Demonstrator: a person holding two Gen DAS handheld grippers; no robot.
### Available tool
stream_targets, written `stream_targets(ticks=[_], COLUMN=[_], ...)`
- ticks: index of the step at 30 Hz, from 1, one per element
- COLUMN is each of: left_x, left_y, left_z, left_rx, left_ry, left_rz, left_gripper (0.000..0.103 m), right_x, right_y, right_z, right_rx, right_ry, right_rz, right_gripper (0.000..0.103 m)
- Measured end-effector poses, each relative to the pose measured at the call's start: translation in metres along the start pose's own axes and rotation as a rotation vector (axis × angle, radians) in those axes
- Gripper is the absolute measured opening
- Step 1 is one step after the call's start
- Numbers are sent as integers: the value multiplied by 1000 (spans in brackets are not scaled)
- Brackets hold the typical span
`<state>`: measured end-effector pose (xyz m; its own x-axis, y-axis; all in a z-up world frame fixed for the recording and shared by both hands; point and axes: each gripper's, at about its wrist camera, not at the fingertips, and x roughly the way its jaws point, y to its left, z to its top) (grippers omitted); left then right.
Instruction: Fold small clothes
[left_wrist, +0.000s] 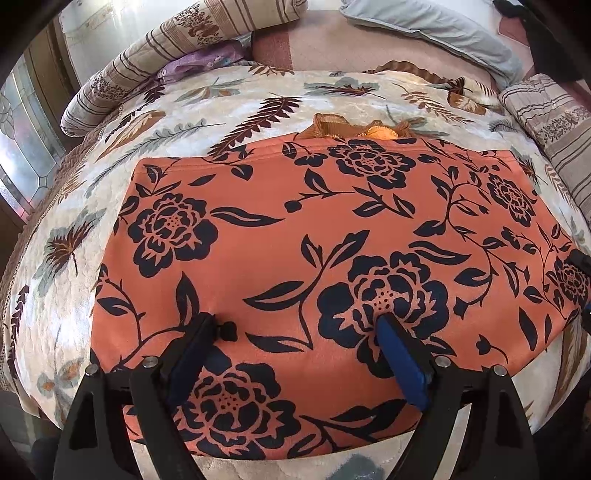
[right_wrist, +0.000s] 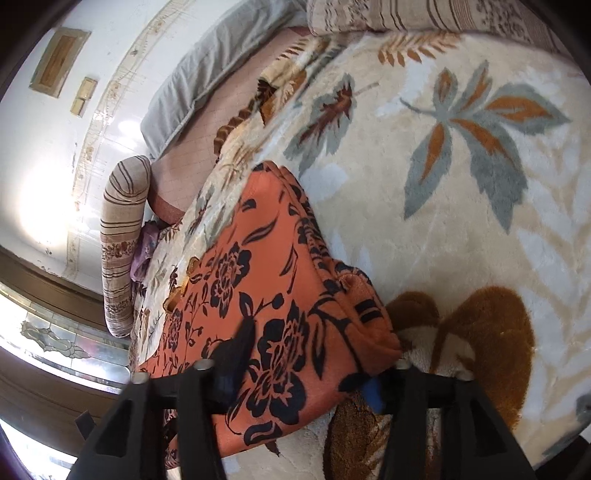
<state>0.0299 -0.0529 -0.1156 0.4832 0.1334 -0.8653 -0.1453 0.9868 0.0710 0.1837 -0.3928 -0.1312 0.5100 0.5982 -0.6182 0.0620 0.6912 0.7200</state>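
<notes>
Left gripper (left_wrist: 301, 326), black with blue pads, poised over near part of orange fleece garment with dark navy flower print (left_wrist: 325, 266); jaws spread wide, nothing between them, both tips over the cloth, contact not determinable. Garment laid flat, folded to a rough rectangle, on cream plush blanket patterned with grey, brown and orange leaves (left_wrist: 66, 258). At its right edge, a dark tip of the right gripper visible in the left wrist view.

Right gripper (right_wrist: 310, 360) placed astride garment's near right corner; jaws parted, cloth edge lying between them, pads not seen pressing on it. Layered folded edge of garment (right_wrist: 314, 258) shown running away along its right side.

At garment's far edge, a tan ribbed cuff or collar with an orange scrap (left_wrist: 354, 131) protruding. Farther left, a small purple cloth (left_wrist: 199, 61) lodged against a striped beige and brown bolster cushion (left_wrist: 122, 81). Farther right, a second striped cushion (left_wrist: 554, 122). Beyond blanket, a pink bedsheet (left_wrist: 351, 48), then a grey pillow (left_wrist: 436, 26) at far end.
</notes>
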Motion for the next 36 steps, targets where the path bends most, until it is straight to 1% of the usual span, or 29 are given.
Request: stream_targets(ticks=[4, 5, 6, 8, 12, 18, 23, 26, 29, 31, 32, 34, 36], left_x=[1, 1, 1, 1, 1, 2, -3, 0, 2, 3, 2, -2, -11], left_y=[0, 0, 0, 0, 0, 0, 0, 0, -2, -2, -1, 2, 10], left_z=[0, 0, 0, 0, 0, 0, 1, 1, 1, 1, 2, 3, 3], left_rx=[1, 0, 0, 0, 0, 0, -5, -3, 2, 3, 1, -6, -33], left_ry=[-1, -2, -2, -2, 0, 2, 2, 8, 6, 10, 13, 11, -11], left_rz=[0, 0, 0, 0, -1, -1, 0, 1, 9, 9, 4, -12, -42], left_gripper=[89, 89, 89, 89, 89, 89, 89, 89, 91, 91, 91, 90, 90], right_x=[1, 2, 3, 5, 5, 4, -1, 6, 8, 8, 9, 7, 1], right_y=[2, 3, 3, 1, -1, -1, -1, -1, 0, 5, 7, 14, 28], right_z=[2, 2, 1, 2, 3, 3, 7, 7, 8, 8, 7, 6, 7], right_rx=[-14, -22, -26, -24, -21, -28, 0, -2, -15, -47, -55, -88, -133], right_ry=[-5, -2, 2, 8, 9, 7, -9, 10, 19, 24, 36, 29, 8], right_rz=[-1, -10, -17, -28, -37, -48, -17, -33, -45, -66, -66, -87, -92], right_gripper=[58, 53, 46, 38, 35, 36, 37, 39, 38, 29, 16, 13, 12])
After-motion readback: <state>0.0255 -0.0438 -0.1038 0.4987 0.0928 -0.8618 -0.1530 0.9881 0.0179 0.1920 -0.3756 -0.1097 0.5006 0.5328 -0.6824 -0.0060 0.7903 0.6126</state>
